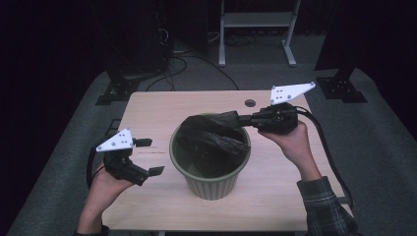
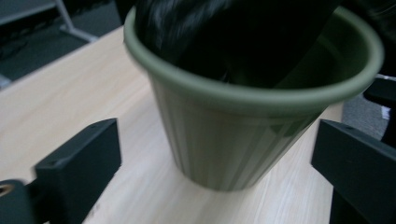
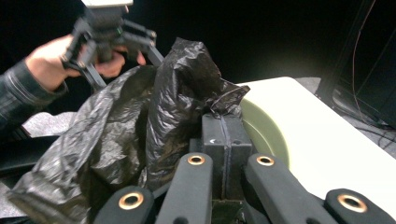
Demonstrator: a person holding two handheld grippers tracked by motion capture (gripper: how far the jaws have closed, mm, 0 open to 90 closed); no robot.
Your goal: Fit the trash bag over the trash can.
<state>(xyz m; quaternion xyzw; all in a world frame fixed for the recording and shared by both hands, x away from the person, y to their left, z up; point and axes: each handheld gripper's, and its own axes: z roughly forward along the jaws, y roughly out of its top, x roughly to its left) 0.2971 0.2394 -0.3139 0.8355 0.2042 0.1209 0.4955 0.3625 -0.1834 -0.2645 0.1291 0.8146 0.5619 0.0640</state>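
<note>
Green pot (image 1: 210, 183), black bag (image 1: 212, 132), no legible writing

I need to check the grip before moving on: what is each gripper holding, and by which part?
The right gripper is shut on the black bag's upper edge, at the green pot's far rim. The left gripper is open, holding nothing.

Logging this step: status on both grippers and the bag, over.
Right gripper shut on black bag at green bin rim. Left gripper open, apart from bin. Nothing in the way.

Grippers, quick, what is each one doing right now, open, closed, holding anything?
Left gripper: tongs open, holding nothing, beside the green pot.
Right gripper: tongs closed on the black plastic bag at the pot's rim.
</note>
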